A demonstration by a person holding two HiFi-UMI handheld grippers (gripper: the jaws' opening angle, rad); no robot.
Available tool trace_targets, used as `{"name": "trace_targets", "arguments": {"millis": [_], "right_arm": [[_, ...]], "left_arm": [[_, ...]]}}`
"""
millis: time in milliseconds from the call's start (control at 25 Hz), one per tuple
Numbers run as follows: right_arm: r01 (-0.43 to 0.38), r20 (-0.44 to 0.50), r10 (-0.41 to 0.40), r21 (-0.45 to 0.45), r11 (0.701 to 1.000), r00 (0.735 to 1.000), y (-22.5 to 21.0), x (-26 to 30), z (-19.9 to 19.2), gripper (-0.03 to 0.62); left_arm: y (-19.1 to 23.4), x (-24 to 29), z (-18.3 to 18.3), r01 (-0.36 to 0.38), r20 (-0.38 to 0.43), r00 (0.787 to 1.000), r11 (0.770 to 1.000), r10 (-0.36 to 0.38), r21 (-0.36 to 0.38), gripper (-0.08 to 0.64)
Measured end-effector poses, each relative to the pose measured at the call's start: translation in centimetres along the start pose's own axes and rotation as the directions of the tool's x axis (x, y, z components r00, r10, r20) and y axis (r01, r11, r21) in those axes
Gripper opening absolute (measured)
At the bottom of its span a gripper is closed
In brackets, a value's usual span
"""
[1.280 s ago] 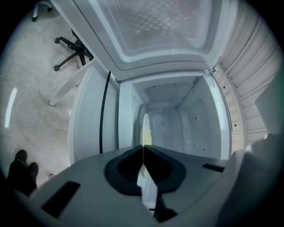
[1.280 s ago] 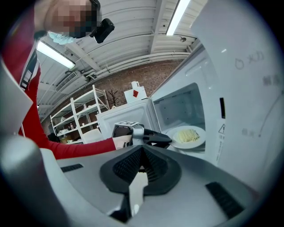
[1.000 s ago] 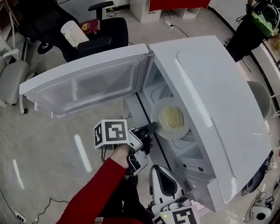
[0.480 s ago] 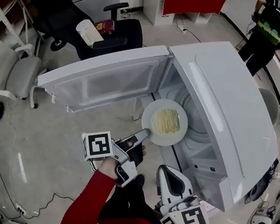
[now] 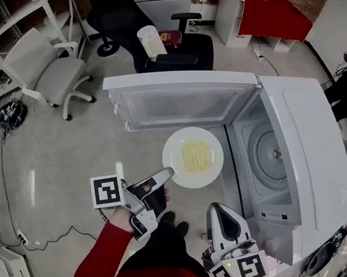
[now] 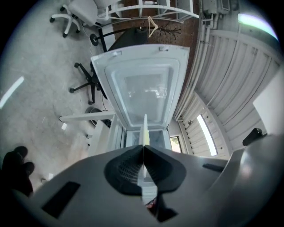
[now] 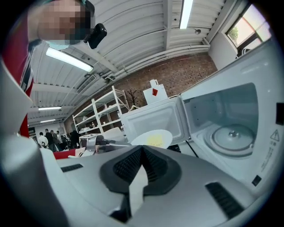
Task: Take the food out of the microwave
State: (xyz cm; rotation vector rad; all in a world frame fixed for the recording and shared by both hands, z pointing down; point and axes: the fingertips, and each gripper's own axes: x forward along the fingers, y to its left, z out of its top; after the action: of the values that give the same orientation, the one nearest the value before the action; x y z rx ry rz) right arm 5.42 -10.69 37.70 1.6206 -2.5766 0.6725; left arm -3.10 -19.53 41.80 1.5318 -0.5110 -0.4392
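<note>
L gripper [image 5: 164,175] pinched shut on plate [image 5: 177,143] rim. In its own view the plate is just a thin edge-on sliver, food hidden. From head view, plate w/ pale food [image 5: 196,157] hangs outside microwave [image 5: 301,169], in front of the open door [image 5: 178,101]. R gripper [image 7: 142,150] jaws together, holding 0, partly cut off by sleeve.

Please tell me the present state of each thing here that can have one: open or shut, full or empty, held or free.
White microwave door: open wide.
White microwave cavity: empty, only the glass turntable inside.
Round white plate of yellow noodles: outside the microwave, held by its rim.
Left tool: shut on the plate's rim.
Right tool: shut, holding nothing.
</note>
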Motion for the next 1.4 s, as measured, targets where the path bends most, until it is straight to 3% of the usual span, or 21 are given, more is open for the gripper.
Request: {"name": "trace_targets", "arguments": {"millis": [480,1400], "right_arm": [[-0.095,-0.002,0.095,-0.058,0.994,0.996,3.5,1.3,0.6,0.009],[-0.095,0.004,0.095,-0.079,0.992,0.995,4.5,0.8,0.3,0.009]], "left_arm": [[-1.2,-8.8,1.1,-0.021,0.132,0.991,1.000,0.021,-0.002,0.017],[-2.5,-10.8,-0.3,-0.012,0.128,0.992,1.000,0.010,0.009,0.017]]}}
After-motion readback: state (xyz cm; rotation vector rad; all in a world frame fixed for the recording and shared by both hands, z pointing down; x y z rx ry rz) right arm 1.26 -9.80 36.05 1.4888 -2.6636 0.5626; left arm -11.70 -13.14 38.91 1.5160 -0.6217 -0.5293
